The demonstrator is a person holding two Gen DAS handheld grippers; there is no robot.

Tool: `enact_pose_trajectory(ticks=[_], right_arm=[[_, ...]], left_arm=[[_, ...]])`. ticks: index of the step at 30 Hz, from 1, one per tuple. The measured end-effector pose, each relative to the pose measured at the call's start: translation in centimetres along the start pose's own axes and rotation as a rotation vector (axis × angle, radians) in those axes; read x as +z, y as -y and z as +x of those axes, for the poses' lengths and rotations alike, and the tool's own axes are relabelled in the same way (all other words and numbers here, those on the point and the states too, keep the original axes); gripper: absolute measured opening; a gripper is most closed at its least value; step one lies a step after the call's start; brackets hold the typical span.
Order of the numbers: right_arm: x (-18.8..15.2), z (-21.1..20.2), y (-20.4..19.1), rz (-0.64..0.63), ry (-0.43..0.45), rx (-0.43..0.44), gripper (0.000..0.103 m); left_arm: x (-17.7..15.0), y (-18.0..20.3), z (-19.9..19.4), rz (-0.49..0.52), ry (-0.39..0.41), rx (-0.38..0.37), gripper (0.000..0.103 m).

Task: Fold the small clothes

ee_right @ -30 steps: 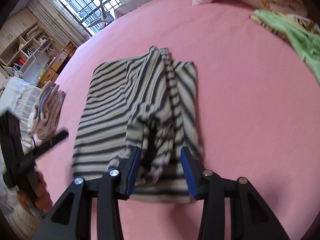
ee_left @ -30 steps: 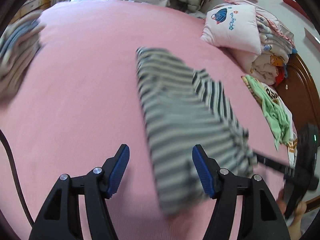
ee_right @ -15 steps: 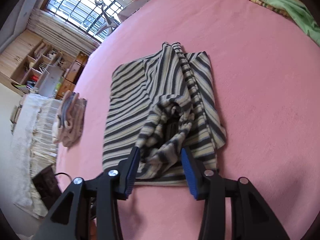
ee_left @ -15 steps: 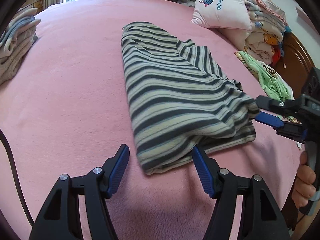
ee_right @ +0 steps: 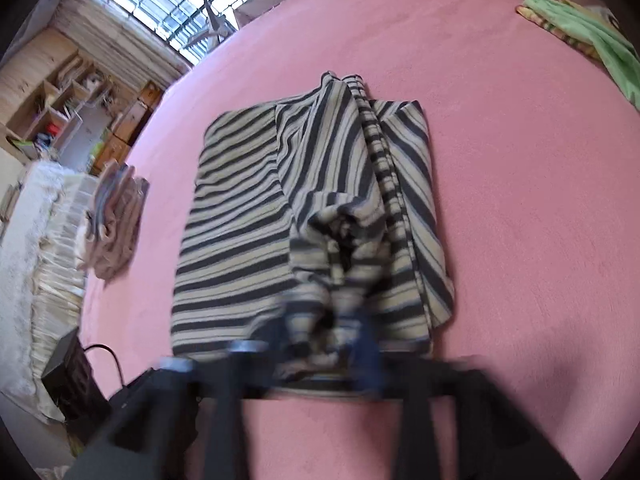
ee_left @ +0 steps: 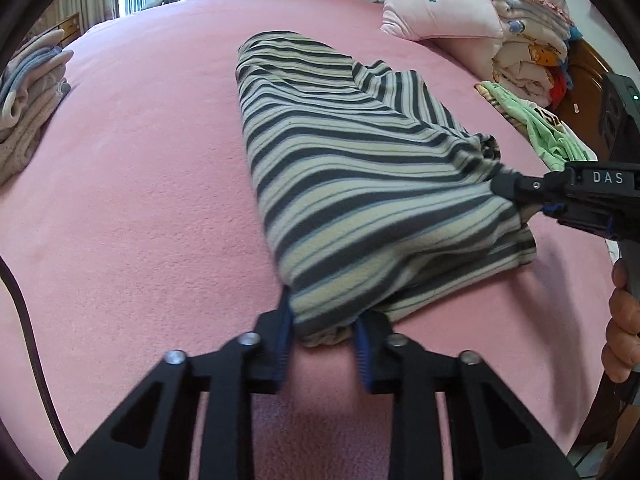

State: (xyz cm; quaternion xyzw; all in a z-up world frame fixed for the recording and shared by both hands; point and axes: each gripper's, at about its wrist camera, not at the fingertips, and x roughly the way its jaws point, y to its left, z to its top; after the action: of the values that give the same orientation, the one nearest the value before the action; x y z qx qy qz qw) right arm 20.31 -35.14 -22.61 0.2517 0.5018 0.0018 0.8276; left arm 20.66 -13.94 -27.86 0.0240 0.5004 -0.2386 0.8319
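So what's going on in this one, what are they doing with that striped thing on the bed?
A person with two handheld grippers is folding a striped garment on a pink bed. The left gripper is pinching its near corner; the right gripper is clamped on a bunched edge at the other side. A folded pile and a green garment lie off to the sides.

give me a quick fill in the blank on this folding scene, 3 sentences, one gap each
1. The garment pinched in the left gripper has a ____ pattern.
2. It lies on a bed cover coloured ____.
3. The right gripper is shut on the garment's ____ edge, seen from the left wrist camera.

Missing words: striped; pink; right
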Motion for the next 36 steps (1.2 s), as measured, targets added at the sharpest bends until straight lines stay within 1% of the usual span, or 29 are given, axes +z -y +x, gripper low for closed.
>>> enact_pose_trajectory(ticks=[4, 6, 9, 12, 15, 16, 18, 19, 20, 21, 24, 27, 29, 32, 34, 36], right_arm=[[-1.0, -3.0, 0.0, -0.027, 0.086, -0.028, 0.009], [-1.7, -3.9, 0.2, -0.037, 0.105, -0.051, 0.009], [-2.7, -3.4, 1.0, -0.041, 0.079, -0.108, 0.008], [-3.2, -2.7, 2.2, -0.009, 0.061, -0.123, 0.008], [-3.4, -2.2, 2.4, 0.002, 0.047, -0.123, 0.009], [-3.5, -2.1, 2.3, 0.001, 0.036, -0.118, 0.01], [-3.4, -2.4, 2.1, -0.002, 0.027, -0.114, 0.016], [-3.4, -2.9, 1.9, -0.011, 0.038, -0.121, 0.019], [-3.2, -3.5, 1.7, -0.021, 0.048, -0.132, 0.025], [-2.9, -4.2, 1.5, -0.028, 0.067, -0.141, 0.029], [-1.3, -6.0, 0.9, -0.049, 0.114, -0.133, 0.029], [1.9, -5.9, 0.5, -0.059, 0.126, -0.107, 0.029], [4.4, -5.0, 0.3, -0.071, 0.122, -0.089, 0.03], [8.5, -2.0, 0.2, -0.091, 0.088, -0.079, 0.03], [11.4, 0.7, 0.7, -0.089, 0.049, -0.074, 0.03], [13.2, 3.0, 1.4, -0.071, 0.004, -0.046, 0.03]], left_arm=[[-0.1, -0.1, -0.5, 0.011, 0.017, -0.004, 0.014], [-0.2, 0.0, -0.7, 0.031, 0.025, 0.002, 0.013], [-0.3, 0.2, -0.9, 0.041, 0.026, 0.003, 0.013], [-0.4, 0.1, -1.3, 0.048, 0.02, -0.005, 0.012], [-0.6, 0.1, -1.8, 0.061, 0.016, -0.003, 0.011], [-0.7, 0.1, -1.9, 0.065, 0.012, 0.001, 0.011], [-0.8, -0.1, -2.1, 0.068, -0.008, -0.005, 0.01], [-0.9, -0.2, -2.5, 0.07, -0.016, -0.007, 0.01], [-0.9, -0.1, -2.9, 0.072, -0.014, -0.011, 0.01], [-0.9, -0.1, -3.6, 0.076, -0.006, -0.019, 0.01], [-0.4, 0.2, -5.8, 0.083, 0.042, -0.044, 0.01], [1.0, 0.7, -6.9, 0.094, 0.074, -0.077, 0.011], [2.3, 1.2, -6.7, 0.102, 0.088, -0.103, 0.012], [3.8, 2.3, -5.8, 0.122, 0.09, -0.143, 0.012], [4.5, 3.3, -4.7, 0.139, 0.089, -0.152, 0.012], [4.8, 3.8, -3.7, 0.142, 0.074, -0.165, 0.013]])
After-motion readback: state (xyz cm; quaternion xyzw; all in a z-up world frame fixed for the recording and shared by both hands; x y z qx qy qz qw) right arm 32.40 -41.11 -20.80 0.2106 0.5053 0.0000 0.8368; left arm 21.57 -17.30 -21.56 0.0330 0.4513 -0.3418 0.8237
